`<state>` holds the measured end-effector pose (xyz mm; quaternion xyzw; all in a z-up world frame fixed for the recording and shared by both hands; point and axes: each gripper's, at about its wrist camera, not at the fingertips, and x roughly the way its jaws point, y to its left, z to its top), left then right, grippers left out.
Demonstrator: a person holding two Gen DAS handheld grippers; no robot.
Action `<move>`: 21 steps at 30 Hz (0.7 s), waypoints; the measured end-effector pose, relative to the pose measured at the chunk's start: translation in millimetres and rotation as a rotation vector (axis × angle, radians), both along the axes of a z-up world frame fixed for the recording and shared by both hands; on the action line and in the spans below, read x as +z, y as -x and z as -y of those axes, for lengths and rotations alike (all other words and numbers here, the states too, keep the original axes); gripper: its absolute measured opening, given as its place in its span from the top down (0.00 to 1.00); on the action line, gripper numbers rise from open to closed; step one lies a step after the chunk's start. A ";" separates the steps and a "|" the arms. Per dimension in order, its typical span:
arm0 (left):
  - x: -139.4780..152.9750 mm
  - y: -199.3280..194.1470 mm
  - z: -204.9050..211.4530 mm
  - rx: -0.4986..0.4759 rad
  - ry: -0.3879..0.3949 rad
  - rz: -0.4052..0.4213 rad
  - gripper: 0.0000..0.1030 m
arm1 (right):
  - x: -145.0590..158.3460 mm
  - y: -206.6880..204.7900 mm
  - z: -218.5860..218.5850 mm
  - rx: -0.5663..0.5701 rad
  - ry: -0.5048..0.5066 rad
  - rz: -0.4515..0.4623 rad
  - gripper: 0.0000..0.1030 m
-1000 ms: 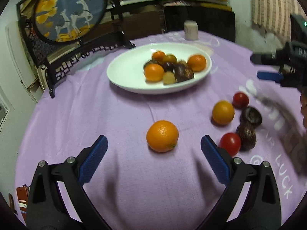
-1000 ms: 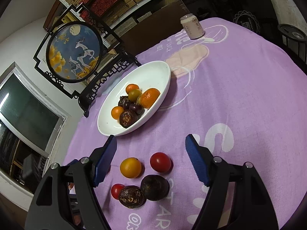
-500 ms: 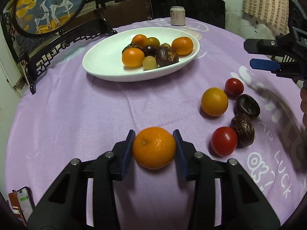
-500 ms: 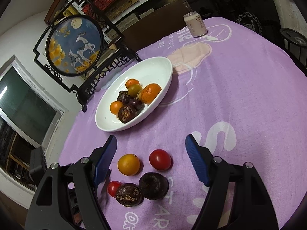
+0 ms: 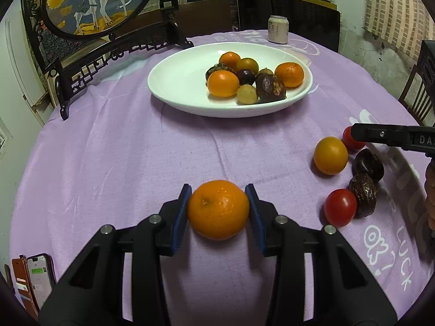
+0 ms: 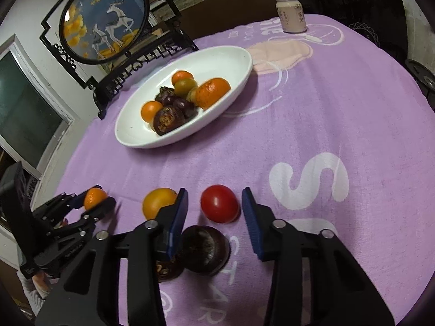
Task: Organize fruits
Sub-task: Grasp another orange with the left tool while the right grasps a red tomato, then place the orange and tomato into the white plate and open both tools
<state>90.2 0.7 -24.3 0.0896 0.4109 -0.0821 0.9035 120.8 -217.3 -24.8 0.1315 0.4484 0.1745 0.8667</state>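
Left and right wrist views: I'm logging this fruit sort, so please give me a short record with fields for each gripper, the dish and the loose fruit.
left gripper: jaws just closed, pads pressing both sides of the orange, which sits on the purple cloth
right gripper: jaws just been closing, red tomato between them, gap still visible at one pad
white dish: holds oranges and dark fruits
loose fruit nearby: yellow-orange fruit, dark round fruit
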 end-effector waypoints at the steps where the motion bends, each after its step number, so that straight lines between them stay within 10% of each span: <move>1: -1.1 -0.5 -0.2 0.000 -0.001 -0.005 0.60 | -2.0 -1.0 -0.5 0.003 0.003 -0.008 0.69; 11: -2.6 -4.4 -2.8 0.006 0.013 -0.016 0.60 | -1.4 -0.6 3.8 -0.002 -0.022 0.014 0.72; 21: 60.4 -66.0 -18.8 0.112 0.098 0.097 0.60 | 53.0 -19.9 3.0 -0.033 -0.076 0.148 0.72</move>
